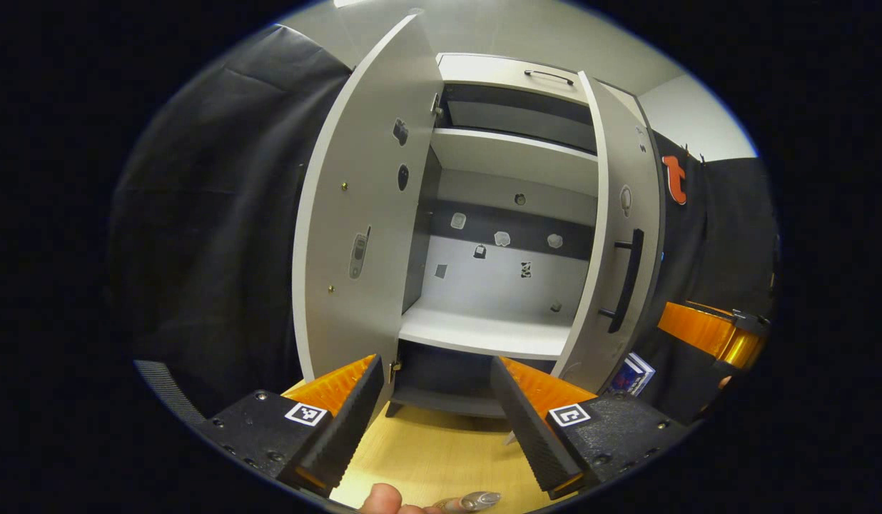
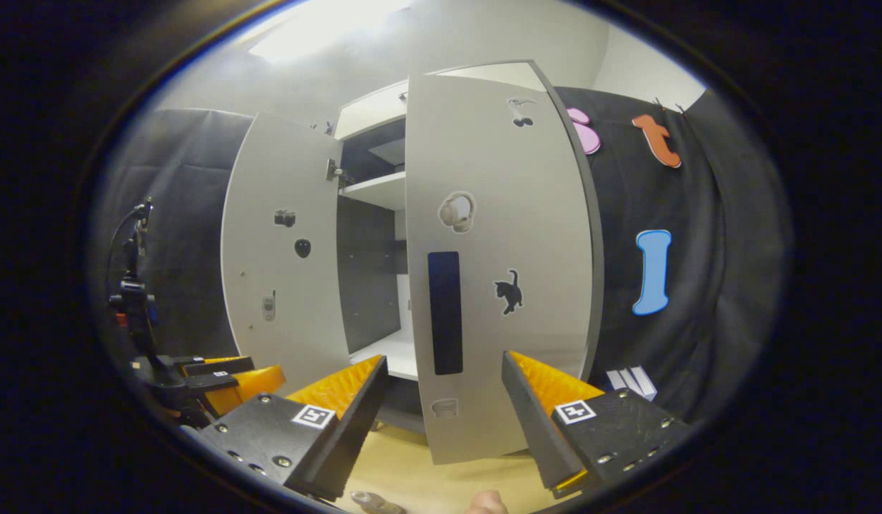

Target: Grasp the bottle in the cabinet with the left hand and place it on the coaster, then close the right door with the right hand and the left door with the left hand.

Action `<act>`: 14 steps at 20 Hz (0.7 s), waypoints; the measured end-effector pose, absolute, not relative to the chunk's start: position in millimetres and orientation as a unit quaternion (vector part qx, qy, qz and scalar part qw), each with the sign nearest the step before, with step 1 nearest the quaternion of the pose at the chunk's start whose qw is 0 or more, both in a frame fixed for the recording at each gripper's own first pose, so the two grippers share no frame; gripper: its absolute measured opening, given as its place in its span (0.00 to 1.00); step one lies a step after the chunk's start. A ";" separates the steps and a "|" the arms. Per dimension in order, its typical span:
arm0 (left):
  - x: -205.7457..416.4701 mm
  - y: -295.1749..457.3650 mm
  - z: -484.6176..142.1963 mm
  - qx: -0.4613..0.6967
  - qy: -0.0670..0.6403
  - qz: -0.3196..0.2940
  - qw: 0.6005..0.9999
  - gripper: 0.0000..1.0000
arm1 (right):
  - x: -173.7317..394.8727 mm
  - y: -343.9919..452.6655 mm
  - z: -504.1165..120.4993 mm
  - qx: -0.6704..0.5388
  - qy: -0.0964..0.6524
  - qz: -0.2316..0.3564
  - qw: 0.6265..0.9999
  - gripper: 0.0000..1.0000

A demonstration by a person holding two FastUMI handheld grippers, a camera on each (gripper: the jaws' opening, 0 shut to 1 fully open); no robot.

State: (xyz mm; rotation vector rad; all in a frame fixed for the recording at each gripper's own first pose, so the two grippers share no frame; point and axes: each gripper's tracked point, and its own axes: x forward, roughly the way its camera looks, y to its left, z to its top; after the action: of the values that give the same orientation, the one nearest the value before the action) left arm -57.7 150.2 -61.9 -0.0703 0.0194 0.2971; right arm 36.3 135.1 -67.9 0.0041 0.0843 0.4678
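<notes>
The grey cabinet (image 1: 512, 71) stands with both doors swung out. Its middle shelf (image 1: 484, 332) lies bare. My left gripper (image 1: 437, 421) is open in front of the cabinet's lower part, between the left door (image 1: 348, 214) and the right door (image 1: 619, 243), with nothing between its fingers. My right gripper (image 2: 444, 421) is open too, just before the right door's (image 2: 498, 271) outer face, below its black handle (image 2: 444, 310). A small silvery thing (image 1: 477, 501) shows at the bottom edge; I cannot tell what it is.
The light wooden tabletop (image 1: 441, 457) runs under the cabinet. A small blue and white box (image 1: 630, 375) leans by the cabinet's right foot. The other gripper (image 1: 712, 332) hangs at the right. A fingertip (image 1: 380, 500) shows at the bottom edge.
</notes>
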 end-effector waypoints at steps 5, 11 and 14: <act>-76.4 179.4 -25.0 -0.015 -0.038 0.201 0.979 0.97 | 36.7 133.2 -70.7 -0.007 0.044 0.228 0.973 0.93; -110.2 229.3 16.7 -0.009 -0.103 0.284 0.953 0.93 | 37.9 134.4 -75.0 -0.013 0.051 0.232 0.971 0.93; -118.9 263.3 12.2 -0.017 -0.093 0.321 0.942 0.96 | 41.4 135.4 -75.6 -0.014 0.050 0.233 0.971 0.93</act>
State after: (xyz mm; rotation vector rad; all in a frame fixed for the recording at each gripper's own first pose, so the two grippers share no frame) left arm -118.9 263.3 12.2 -0.0346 -0.1903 0.6553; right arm 41.4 135.4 -75.6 -0.0278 0.1019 0.4705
